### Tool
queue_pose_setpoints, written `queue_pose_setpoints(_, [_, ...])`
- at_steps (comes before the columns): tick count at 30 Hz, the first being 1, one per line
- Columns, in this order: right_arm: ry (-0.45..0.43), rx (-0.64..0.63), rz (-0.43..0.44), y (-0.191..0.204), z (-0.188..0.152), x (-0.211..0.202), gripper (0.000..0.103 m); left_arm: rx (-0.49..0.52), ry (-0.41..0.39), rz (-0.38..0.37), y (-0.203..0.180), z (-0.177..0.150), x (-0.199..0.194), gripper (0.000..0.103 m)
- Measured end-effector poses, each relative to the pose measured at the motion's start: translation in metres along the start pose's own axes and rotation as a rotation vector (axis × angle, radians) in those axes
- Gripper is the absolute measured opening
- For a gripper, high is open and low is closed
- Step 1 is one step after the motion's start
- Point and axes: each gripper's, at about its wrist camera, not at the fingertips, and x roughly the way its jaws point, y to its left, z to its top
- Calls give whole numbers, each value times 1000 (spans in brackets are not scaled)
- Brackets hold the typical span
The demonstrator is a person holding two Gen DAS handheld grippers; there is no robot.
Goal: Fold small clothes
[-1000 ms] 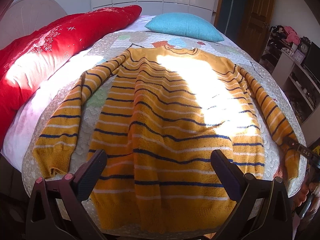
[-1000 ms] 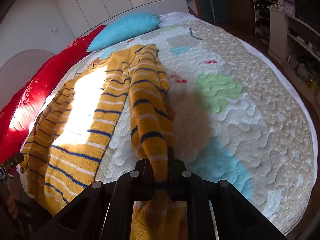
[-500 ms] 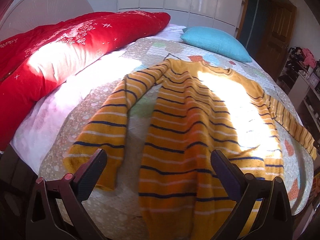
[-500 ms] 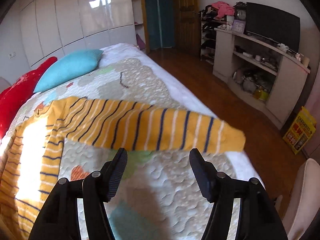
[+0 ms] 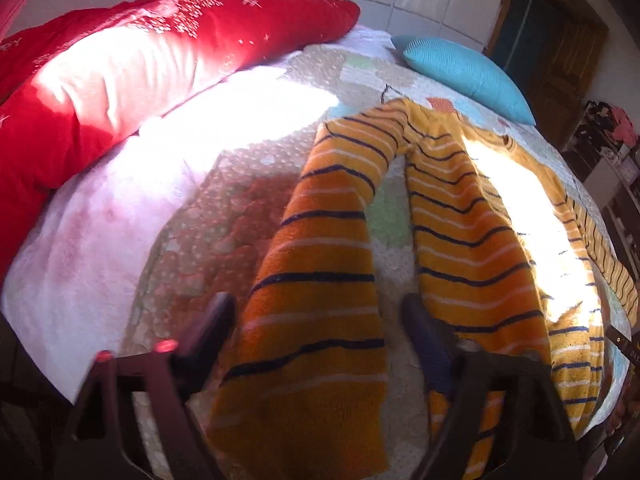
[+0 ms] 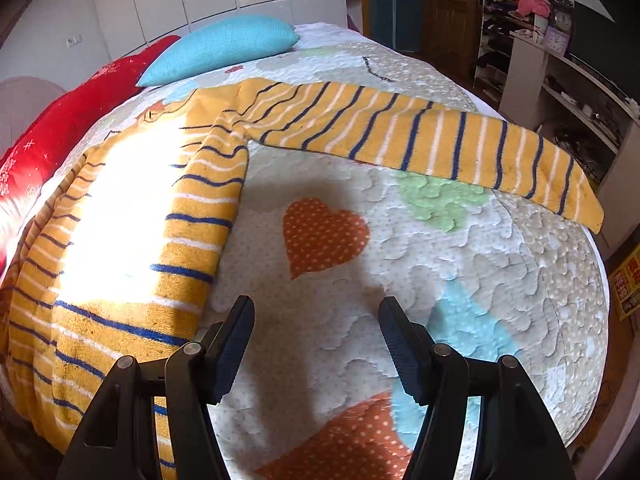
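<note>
A yellow sweater (image 5: 472, 216) with navy and white stripes lies flat, front up, on the quilted bed. Its left sleeve (image 5: 320, 264) runs down between the fingers of my left gripper (image 5: 318, 332). The jaws are closing around the sleeve's lower end, and a narrow gap shows on each side. In the right wrist view the sweater's body (image 6: 120, 216) is at the left and the right sleeve (image 6: 420, 136) lies stretched out toward the bed's right edge. My right gripper (image 6: 316, 336) hovers open over bare quilt with nothing between its fingers.
A red duvet (image 5: 120, 72) fills the bed's left side and a blue pillow (image 6: 224, 46) lies at the head. The patterned quilt (image 6: 400, 280) covers the bed. White shelves (image 6: 560, 92) with clutter stand beyond the right edge, with a wooden door behind.
My left gripper swung left from the sweater's hem to the left sleeve and its jaws narrowed. My right gripper let go of the right sleeve, which now lies spread out sideways, and stands open.
</note>
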Motion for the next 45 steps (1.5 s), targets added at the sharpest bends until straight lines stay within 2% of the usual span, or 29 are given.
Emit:
queue_pose_setpoints(1, [2, -8, -1, 5, 0, 0, 69, -3, 48, 37, 3, 5, 11, 15])
queue_pose_setpoints(3, [2, -18, 3, 13, 2, -2, 69, -80, 44, 9, 26, 20, 18, 15])
queue_pose_setpoints(6, [-14, -40, -16, 22, 5, -7, 69, -179, -45, 196, 71, 49, 9, 14])
queue_pose_setpoints(7, [-18, -43, -22, 23, 6, -8, 69, -215, -75, 232, 85, 56, 3, 15])
queue_pose_setpoints(9, [-19, -38, -11, 24, 8, -11, 69, -275, -114, 194, 104, 64, -13, 19])
queue_pose_setpoints(11, [-16, -27, 27, 25, 6, -14, 69, -270, -157, 177, 103, 59, -31, 20])
queue_pose_setpoints(12, [-11, -22, 59, 25, 4, -16, 69, -251, -161, 164, 97, 52, -38, 27])
queue_pose_setpoints(13, [-2, -19, 97, 27, 0, -17, 69, -231, -154, 131, 88, 45, -44, 38])
queue_pose_setpoints(15, [26, -8, 179, 29, -8, -17, 69, -203, -136, 48, 67, 24, -51, 50])
queue_pose_setpoints(20, [73, 10, 334, 35, -35, -18, 70, -76, -36, -149, -7, -29, -43, 51])
queue_pose_setpoints(23, [67, -15, 329, 44, -48, -17, 72, 1, 22, -226, -49, -53, -29, 52])
queue_pose_setpoints(24, [57, -25, 321, 47, -49, -18, 73, 18, 38, -235, -60, -58, -24, 53])
queue_pose_setpoints(25, [50, -34, 319, 50, -50, -18, 73, 43, 35, -226, -70, -62, -22, 60])
queue_pose_setpoints(26, [46, -45, 329, 54, -50, -18, 72, 71, 10, -196, -79, -65, -22, 63])
queue_pose_setpoints(27, [44, -61, 341, 59, -50, -18, 63, 92, -6, -163, -87, -68, -22, 63])
queue_pose_setpoints(28, [40, -80, 347, 64, -49, -17, 50, 108, -3, -134, -92, -69, -20, 58])
queue_pose_setpoints(29, [44, -103, 350, 70, -48, -15, 27, 119, 9, -106, -96, -69, -17, 44])
queue_pose_setpoints(30, [45, -121, 340, 75, -46, -13, 17, 117, 27, -73, -94, -66, -15, 6])
queue_pose_setpoints(32, [55, -105, 381, 73, -42, -11, 10, 64, 58, -101, -84, -61, -20, 8])
queue_pose_setpoints(34, [60, -61, 437, 64, -41, -16, 9, 51, 41, -47, -74, -61, -35, 8])
queue_pose_setpoints(36, [58, -52, 457, 53, -46, -26, 9, 36, 25, -9, -60, -66, -51, 8])
queue_pose_setpoints(40, [122, -3, 498, 33, -68, -25, 9, -47, 32, -56, -38, -81, -66, 10])
queue_pose_setpoints(44, [75, 87, 507, 1, -66, -31, 17, -44, -23, -14, -38, -84, -83, 11])
queue_pose_setpoints(45, [43, 126, 472, -14, -60, -34, 27, -42, -42, -13, -38, -82, -88, 17])
